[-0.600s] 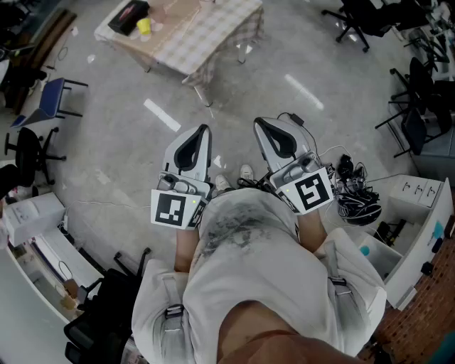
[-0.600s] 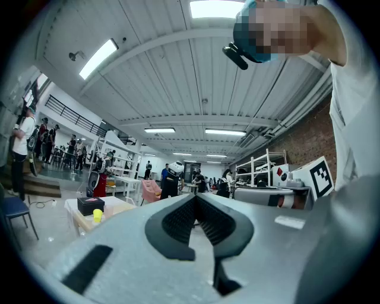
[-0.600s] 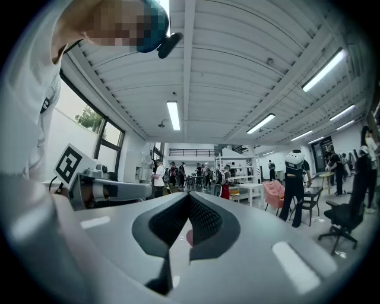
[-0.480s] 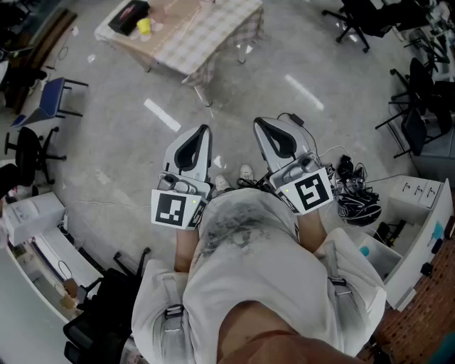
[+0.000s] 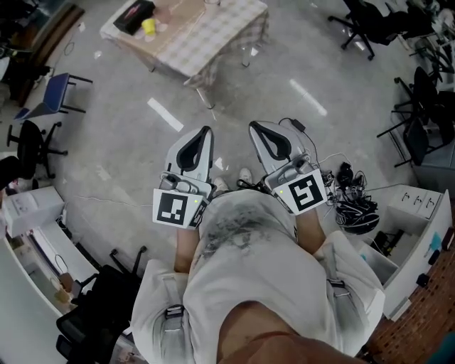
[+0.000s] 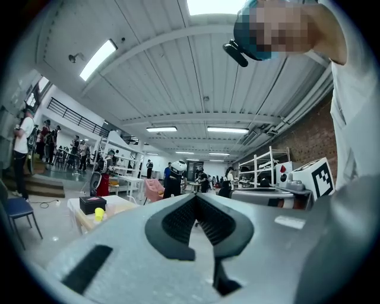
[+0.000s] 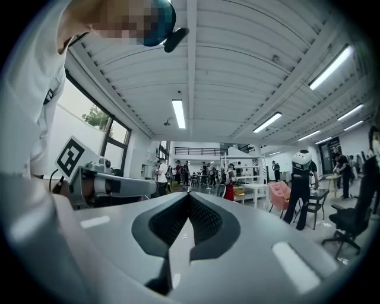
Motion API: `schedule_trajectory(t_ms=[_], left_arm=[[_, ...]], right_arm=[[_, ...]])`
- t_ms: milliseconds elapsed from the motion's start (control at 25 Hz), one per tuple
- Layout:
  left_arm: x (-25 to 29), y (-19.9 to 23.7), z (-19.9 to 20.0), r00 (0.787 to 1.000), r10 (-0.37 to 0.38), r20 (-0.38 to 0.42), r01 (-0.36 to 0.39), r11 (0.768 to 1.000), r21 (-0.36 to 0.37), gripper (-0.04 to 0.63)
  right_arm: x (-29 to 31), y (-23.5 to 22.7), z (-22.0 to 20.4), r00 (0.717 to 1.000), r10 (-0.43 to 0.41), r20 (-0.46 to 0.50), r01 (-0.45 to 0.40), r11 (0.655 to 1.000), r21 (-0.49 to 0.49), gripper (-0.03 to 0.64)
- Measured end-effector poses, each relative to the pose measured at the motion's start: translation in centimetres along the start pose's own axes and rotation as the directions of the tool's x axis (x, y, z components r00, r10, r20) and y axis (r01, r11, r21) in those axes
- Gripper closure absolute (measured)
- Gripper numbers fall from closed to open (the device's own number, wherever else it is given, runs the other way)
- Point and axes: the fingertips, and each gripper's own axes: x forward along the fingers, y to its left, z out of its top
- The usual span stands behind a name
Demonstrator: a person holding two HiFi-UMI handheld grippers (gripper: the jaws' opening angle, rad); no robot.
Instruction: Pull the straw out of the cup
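Observation:
I stand on the floor well short of a low table [image 5: 213,43] with a checked cloth, at the top of the head view. I cannot make out a cup or straw on it. My left gripper [image 5: 206,130] is held level in front of my body with its jaws touching at the tips and nothing between them. In the left gripper view its fingertips [image 6: 196,196] meet. My right gripper [image 5: 252,126] hangs beside it, also shut and empty, and its tips [image 7: 189,195] are closed in the right gripper view.
A black box [image 5: 133,14] and a yellow object [image 5: 148,26] lie on the table's left end. A blue chair [image 5: 48,99] stands at the left and office chairs [image 5: 419,128] at the right. Cables and a dark helmet [image 5: 357,213] lie by my right foot. White shelving [image 5: 419,234] is close on the right.
The head view has shifted a little. My right gripper has edged slightly left. Both grippers stay shut and level in front of me.

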Motion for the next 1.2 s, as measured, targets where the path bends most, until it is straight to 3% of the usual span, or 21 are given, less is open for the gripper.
schedule_trajectory(t_ms=[560, 840, 1200], left_arm=[[3.4, -1.6, -0.3, 0.997, 0.079, -0.022, -0.078, 0.996, 0.039, 0.589], [5.1, 0.8, -1.2, 0.993, 0.109, -0.047, -0.108, 0.994, 0.022, 0.589], [8.0, 5.6, -1.3, 0.996, 0.073, -0.049, -0.073, 0.997, 0.001, 0.589]], right_arm=[[-1.4, -4.8, -0.8, 0.998, 0.055, -0.012, -0.054, 0.998, 0.020, 0.607], [1.1, -6.1, -2.1, 0.995, 0.081, -0.051, -0.079, 0.996, 0.037, 0.607], [6.4, -7.8, -2.2, 0.997, 0.061, -0.056, -0.059, 0.998, 0.036, 0.607]])
